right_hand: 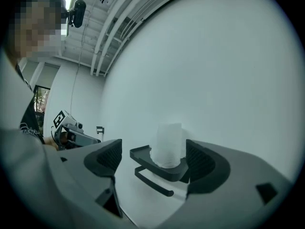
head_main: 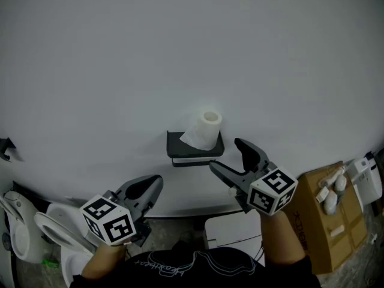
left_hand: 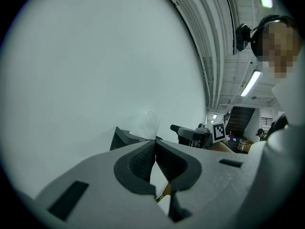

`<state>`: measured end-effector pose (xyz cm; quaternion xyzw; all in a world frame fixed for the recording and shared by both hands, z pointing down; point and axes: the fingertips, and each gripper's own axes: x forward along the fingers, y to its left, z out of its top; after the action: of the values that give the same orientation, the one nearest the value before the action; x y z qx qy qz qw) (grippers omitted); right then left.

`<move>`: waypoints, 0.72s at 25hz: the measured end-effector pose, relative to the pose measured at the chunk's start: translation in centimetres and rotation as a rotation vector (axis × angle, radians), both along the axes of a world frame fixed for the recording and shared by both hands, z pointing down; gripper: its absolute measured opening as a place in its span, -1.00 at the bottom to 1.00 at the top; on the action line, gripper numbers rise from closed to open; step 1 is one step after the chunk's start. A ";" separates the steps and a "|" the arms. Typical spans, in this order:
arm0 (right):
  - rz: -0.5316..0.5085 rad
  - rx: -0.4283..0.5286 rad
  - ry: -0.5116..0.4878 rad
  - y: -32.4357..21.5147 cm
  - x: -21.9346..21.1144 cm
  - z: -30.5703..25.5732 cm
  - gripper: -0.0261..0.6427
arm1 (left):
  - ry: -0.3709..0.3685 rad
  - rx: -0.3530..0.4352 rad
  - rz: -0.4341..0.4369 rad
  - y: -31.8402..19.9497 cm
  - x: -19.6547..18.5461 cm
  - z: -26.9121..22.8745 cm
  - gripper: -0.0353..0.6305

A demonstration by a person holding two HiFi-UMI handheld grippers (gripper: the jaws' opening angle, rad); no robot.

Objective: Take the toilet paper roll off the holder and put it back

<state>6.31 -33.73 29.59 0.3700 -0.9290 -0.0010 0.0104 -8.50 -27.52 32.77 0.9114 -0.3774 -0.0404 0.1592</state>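
White wall ahead bears the holder [head_main: 177, 143] with the toilet paper roll [head_main: 204, 129] upright on it, just beyond the spread, empty jaws of the nearer right gripper [head_main: 225, 153]; left gripper [head_main: 155, 183] clenched empty, low left.

No word or number can be read with any certainty. The black shirt [head_main: 198, 272] at the bottom edge of the head view carries a white script print, too small and warped to spell out. The cardboard box [head_main: 327, 233] has faint dark printing down its near side, also too small to read. The cube [head_main: 109, 221] on the left gripper [head_main: 157, 180] and the cube [head_main: 273, 191] on the right gripper [head_main: 224, 153] bear only black-and-white square patterns (codes, not letters). One such pattern shows again, small, in each gripper view.
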 end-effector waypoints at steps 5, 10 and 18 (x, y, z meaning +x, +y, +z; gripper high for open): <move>-0.010 -0.014 -0.006 -2.9 -0.9 0.1 0.32 | 0.003 0.006 -0.006 -2.3 -0.6 -0.1 -0.88; -0.013 -0.011 0.002 -5.2 -1.5 -0.2 0.31 | -0.001 0.011 -0.008 -4.2 -1.1 -0.1 -0.88; -0.042 -0.019 0.030 -7.5 -2.7 0.1 0.24 | 0.008 0.017 -0.030 -6.1 -2.2 -0.5 -0.88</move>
<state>3.63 -41.19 29.73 0.3502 -0.9362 0.0021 0.0281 -10.68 -33.60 32.25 0.9067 -0.3902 -0.0496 0.1523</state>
